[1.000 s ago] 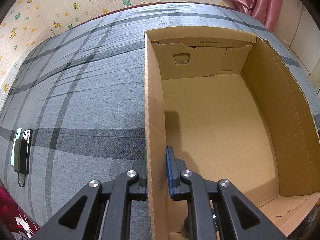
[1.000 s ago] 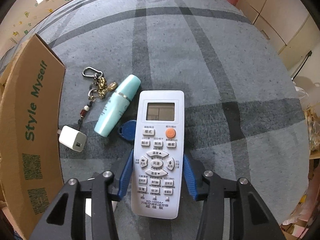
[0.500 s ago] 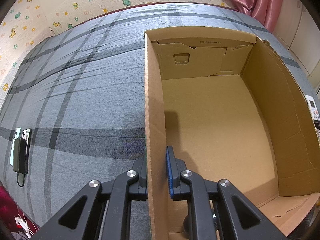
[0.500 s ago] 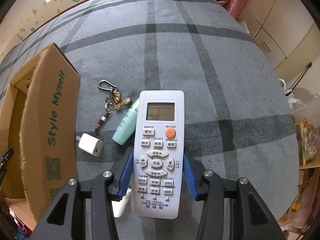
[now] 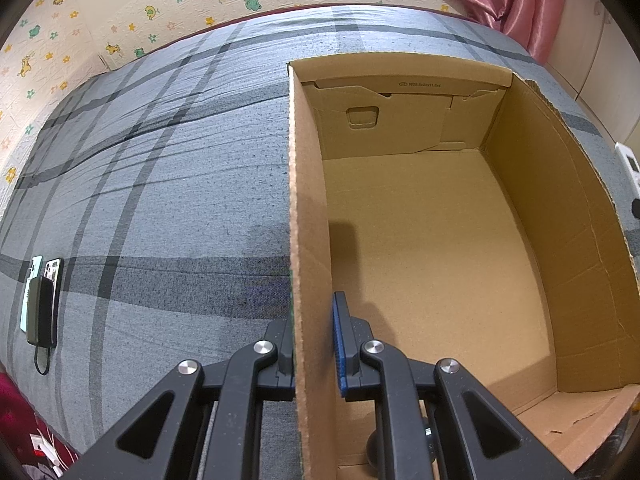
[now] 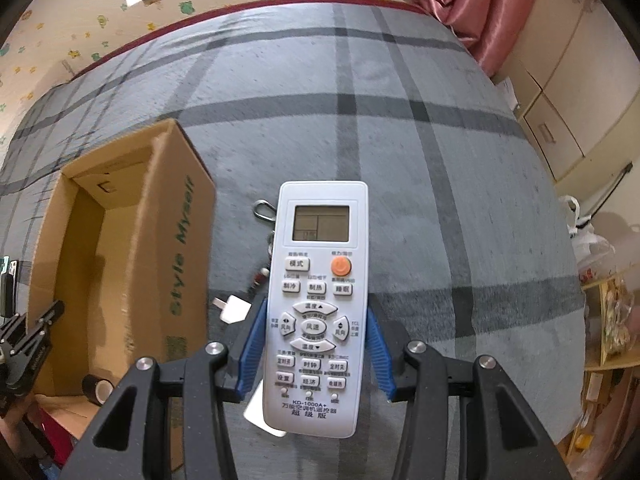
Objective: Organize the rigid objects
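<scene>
Right wrist view showed the right gripper [image 6: 316,350] clamped on a white remote control [image 6: 318,304]. One blue pad pressed on each long side of the remote, and its buttons and little screen faced the camera. The remote was up in the air, above the gray plaid blanket [image 6: 440,200].

Down on the blanket, at about 9 o'clock from the remote, sat a white charger plug [image 6: 232,308]. A metal key ring clip [image 6: 264,211] peeked out by the remote's top left corner, with some beads under it. The rest of that key ring was hidden behind the remote.

At 9 o'clock, farther out, stood the brown cardboard box [image 6: 168,248] with green letters on its side. A dark roll of tape [image 6: 96,388] lay by the near end of the box, at about 8 o'clock in the picture.

Left wrist view showed the left gripper [image 5: 314,344] pinched tight on the left wall of the cardboard box [image 5: 308,216]. One finger was inside the box and one was outside. The box floor looked bare in that view. The top of the remote control [image 5: 628,168] showed at 3 o'clock, past the right wall. At 8 o'clock, near the blanket's edge, lay two phones [image 5: 44,280] with a dark power bank on top.
</scene>
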`<state>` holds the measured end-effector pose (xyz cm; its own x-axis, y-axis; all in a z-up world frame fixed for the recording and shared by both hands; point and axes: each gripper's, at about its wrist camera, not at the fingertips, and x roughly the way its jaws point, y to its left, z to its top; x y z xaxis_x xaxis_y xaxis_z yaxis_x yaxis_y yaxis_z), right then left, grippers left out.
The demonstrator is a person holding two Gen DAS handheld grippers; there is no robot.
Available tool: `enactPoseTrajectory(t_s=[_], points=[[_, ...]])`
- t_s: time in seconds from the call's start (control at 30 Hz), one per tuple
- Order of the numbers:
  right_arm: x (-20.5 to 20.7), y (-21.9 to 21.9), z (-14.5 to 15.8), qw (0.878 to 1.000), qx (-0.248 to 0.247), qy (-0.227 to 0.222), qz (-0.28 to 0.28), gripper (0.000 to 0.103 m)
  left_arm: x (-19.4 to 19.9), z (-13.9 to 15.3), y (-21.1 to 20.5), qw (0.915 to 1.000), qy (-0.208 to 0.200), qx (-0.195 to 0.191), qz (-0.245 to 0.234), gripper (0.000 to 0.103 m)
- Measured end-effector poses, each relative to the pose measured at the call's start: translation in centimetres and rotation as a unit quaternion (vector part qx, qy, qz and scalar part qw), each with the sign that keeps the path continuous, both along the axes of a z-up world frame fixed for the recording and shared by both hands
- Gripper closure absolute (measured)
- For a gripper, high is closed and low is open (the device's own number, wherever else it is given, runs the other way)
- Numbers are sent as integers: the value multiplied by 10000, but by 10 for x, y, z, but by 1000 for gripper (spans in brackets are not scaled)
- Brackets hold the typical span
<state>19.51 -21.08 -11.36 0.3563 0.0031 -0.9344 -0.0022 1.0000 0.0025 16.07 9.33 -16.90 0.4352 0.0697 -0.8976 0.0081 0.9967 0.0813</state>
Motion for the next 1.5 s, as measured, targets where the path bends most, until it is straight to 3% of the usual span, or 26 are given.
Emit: enactPoseTrajectory(t_s=[0.8, 1.5], points=[[18, 93, 35, 9962, 205, -221, 812, 53, -1, 0, -1, 10000, 7, -10, 3, 90], [33, 169, -3, 9892, 541, 162, 1351, 53, 1, -1, 1, 10000, 12, -47, 14, 89]])
